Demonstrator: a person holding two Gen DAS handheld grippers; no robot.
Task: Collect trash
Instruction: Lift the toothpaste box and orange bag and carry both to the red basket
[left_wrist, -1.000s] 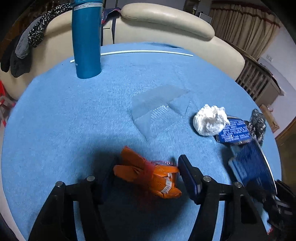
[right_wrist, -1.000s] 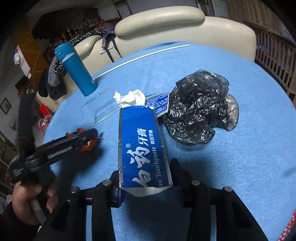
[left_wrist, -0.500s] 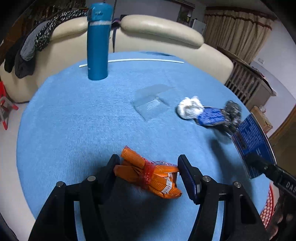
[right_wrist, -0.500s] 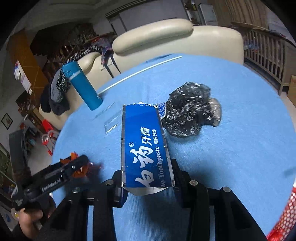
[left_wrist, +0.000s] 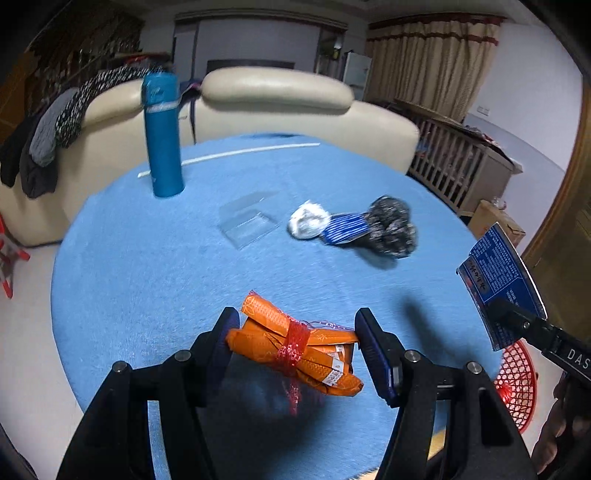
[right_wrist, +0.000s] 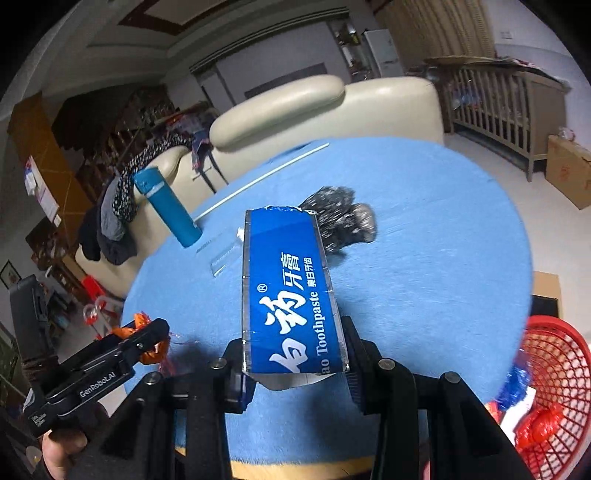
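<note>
A round table covered in blue cloth fills the middle of both views. At its far left stands a tall teal flask, upright, with a pale band near its cap. Just behind the flask a thin white rod lies flat along the table's far edge. Beyond the table is a cream leather sofa; dark and speckled clothes hang over its left arm. To the far right stands a wooden crib with slatted sides, and near it a cardboard box sits on the pale floor. Striped curtains hang behind the crib.
</note>
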